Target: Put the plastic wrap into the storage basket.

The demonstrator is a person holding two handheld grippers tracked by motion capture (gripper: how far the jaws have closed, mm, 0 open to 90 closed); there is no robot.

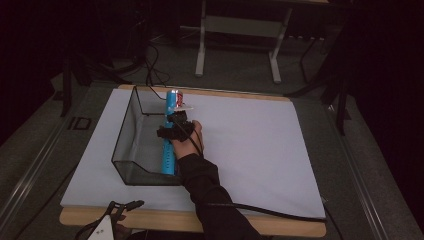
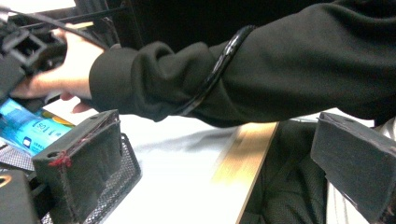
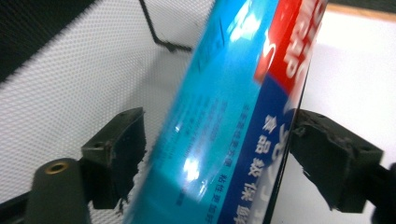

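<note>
Blue cling-film box point(image 3: 233, 121) lies along the right-hand side of the black mesh basket point(image 1: 131, 131), one end poking past the far rim. My right gripper point(image 3: 217, 156) straddles it, jaws parted, left pad clear and right pad at its edge: released, I judge. To finish cleanly I lift straight up so neither pad drags the box. Right of the basket the white sheet point(image 1: 250, 145) gives open room; the left gripper point(image 1: 120, 209) waits near the table edge, open and empty.
</note>
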